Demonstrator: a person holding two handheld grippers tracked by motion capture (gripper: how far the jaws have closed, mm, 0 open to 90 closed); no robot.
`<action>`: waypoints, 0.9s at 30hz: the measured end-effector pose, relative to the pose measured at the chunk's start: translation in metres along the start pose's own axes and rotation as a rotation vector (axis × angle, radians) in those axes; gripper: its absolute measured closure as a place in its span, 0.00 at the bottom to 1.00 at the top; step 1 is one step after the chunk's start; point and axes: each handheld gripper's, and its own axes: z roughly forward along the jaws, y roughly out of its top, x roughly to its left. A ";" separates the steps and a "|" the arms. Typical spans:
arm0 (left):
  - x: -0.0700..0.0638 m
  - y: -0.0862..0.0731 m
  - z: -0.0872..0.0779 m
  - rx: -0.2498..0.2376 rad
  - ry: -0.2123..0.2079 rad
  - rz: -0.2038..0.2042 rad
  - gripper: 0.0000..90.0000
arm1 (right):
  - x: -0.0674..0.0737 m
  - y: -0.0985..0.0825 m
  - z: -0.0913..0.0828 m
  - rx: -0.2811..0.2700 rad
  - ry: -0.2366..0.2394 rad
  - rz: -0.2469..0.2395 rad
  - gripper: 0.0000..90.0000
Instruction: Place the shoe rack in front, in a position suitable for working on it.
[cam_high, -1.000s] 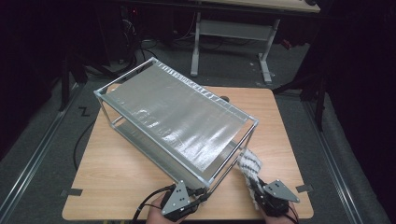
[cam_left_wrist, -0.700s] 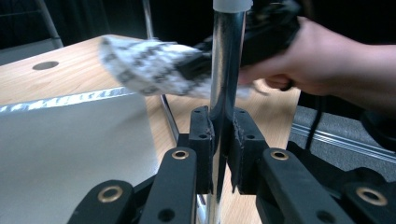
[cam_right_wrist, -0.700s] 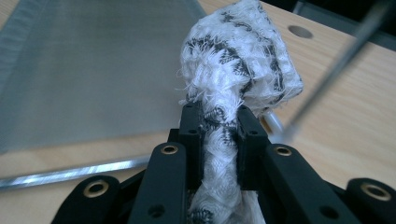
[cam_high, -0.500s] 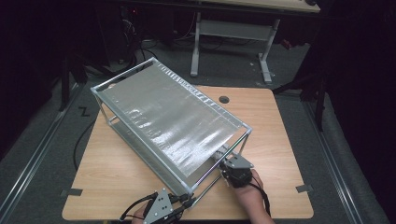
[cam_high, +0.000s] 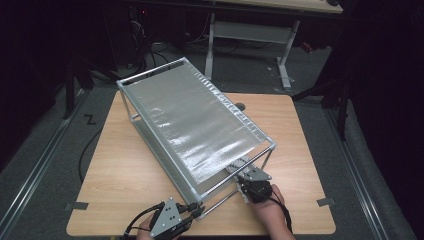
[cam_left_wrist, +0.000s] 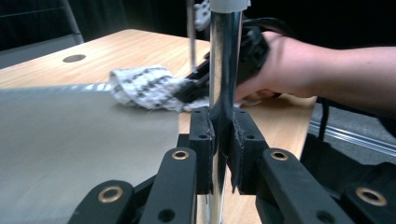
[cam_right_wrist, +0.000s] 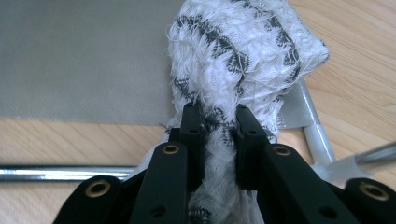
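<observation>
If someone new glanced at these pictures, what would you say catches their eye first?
First the rack: a metal frame with a silvery mesh shelf, set slantwise across the wooden table. Next, the left gripper shut on the rack's chrome post at the near corner. Then the black-and-white cloth pinched in the right gripper, low at the rack's near right end.

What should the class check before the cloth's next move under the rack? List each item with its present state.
1. Left gripper clamped on the rack's chrome post: ok.
2. Right gripper shut on the cloth: ok.
3. Cloth down at the lower shelf, beneath the top shelf: ok.
4. Rack standing steady on the table: ok.
5. Cloth free of the frame bars: cannot tell.
</observation>
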 end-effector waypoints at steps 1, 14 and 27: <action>0.000 0.000 0.000 0.000 0.006 -0.001 0.90 | -0.001 -0.001 -0.002 0.003 -0.004 -0.001 0.86; 0.005 0.005 0.017 0.000 0.002 0.029 0.89 | -0.001 -0.021 -0.054 -0.141 0.010 0.036 0.85; 0.007 0.007 0.027 -0.013 -0.038 0.011 0.90 | 0.061 -0.031 -0.061 -0.086 0.186 -0.085 0.83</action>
